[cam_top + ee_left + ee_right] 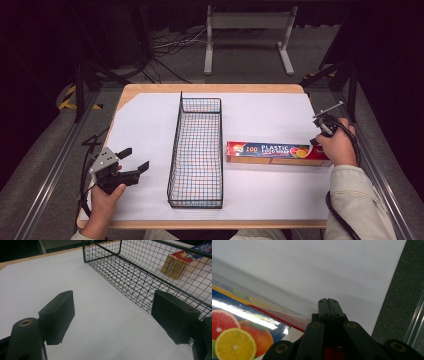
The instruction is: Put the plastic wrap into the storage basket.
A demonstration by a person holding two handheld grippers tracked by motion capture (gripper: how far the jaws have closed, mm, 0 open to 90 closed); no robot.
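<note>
Down at the lower left of the high view your left gripper [134,161] sits released, jaws spread wide with nothing between them, parked on the white sheet just beside the wire basket [196,150]; I'd say it's waiting its turn, angled toward the basket wall. That basket runs lengthwise up the middle of the counter [210,88], open top ready to take something long. Right of it, the plastic wrap box [277,152] lies flat, its near end just short of the basket, stretching toward the right edge. Over at the far right your right gripper [328,305] is clenched, jaws pressed together with nothing visible between them, hovering at the box's right end above the fruit print. It looks like you're lining up on that end because it's the free one, but you'll need to open before you can take hold.
</note>
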